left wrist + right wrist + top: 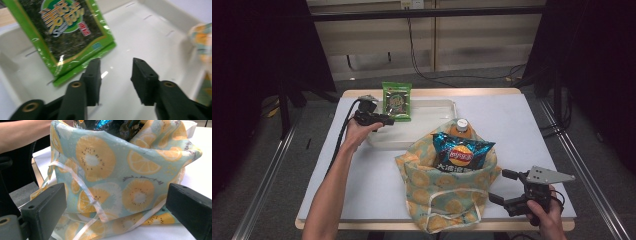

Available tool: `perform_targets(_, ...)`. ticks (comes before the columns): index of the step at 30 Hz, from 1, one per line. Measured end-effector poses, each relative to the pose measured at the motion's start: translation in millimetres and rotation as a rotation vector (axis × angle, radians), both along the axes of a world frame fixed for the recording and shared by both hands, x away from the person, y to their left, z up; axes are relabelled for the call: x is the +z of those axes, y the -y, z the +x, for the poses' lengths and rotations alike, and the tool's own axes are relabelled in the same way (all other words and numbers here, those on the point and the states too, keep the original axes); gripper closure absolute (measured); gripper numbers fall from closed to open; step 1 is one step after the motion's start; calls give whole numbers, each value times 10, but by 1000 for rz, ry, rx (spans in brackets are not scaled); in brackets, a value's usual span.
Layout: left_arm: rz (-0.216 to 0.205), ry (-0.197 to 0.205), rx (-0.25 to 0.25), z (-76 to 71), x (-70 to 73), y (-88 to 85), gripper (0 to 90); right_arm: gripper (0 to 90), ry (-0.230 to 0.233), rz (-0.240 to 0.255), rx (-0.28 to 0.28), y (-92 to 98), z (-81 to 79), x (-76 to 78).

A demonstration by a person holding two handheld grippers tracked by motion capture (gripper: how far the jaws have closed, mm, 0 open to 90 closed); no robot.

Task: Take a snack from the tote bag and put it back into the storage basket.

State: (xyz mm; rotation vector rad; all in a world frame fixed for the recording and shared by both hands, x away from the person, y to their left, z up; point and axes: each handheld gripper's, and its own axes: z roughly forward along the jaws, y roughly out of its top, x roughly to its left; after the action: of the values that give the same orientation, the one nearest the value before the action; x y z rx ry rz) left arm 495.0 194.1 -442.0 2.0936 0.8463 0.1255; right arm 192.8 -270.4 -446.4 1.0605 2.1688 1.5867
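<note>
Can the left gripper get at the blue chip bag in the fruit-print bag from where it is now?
Probably yes. The left gripper is open over the white tray, and the chip bag sticks out of the fruit-print bag; the orange-juice bottle crowds its far side.

Green snack packet (67, 32): top and left side cut off by the frame in the left gripper view. Bottle (460, 127): cap and shoulder showed, the rest hidden in the fruit-print bag (447, 192). Chip bag (460, 152): lower part hidden likewise; in the right gripper view, possibly its dark crinkled top, cropped.
</note>
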Motion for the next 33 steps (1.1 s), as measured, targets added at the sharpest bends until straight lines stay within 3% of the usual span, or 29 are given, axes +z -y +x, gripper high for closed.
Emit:
perform_targets(4,-37,32,-29,-157,152,-4,467,28,4,-2,-13,12,1,5)
perform_targets(8,-79,64,-61,-321,286,-31,433,29,6,-3,-20,29,-12,12)
perform_targets(12,-86,101,-84,-494,386,20,372,28,8,-2,-25,40,-9,14)
perform_targets(14,-105,97,-84,-575,395,71,329,28,14,1,-27,41,-5,16)
perform_targets(18,-114,97,-131,-723,402,162,301,29,20,7,-40,52,-15,24)
perform_targets(20,-133,120,-141,-799,419,205,303,28,24,5,-50,63,-18,26)
perform_targets(26,-146,139,-152,-958,471,269,273,33,29,3,-70,66,-29,35)
perform_targets(29,-190,164,-149,-1059,485,280,334,33,26,0,-81,72,-25,32)
perform_targets(33,-181,190,-192,-1241,565,327,344,38,26,2,-89,77,-18,26)
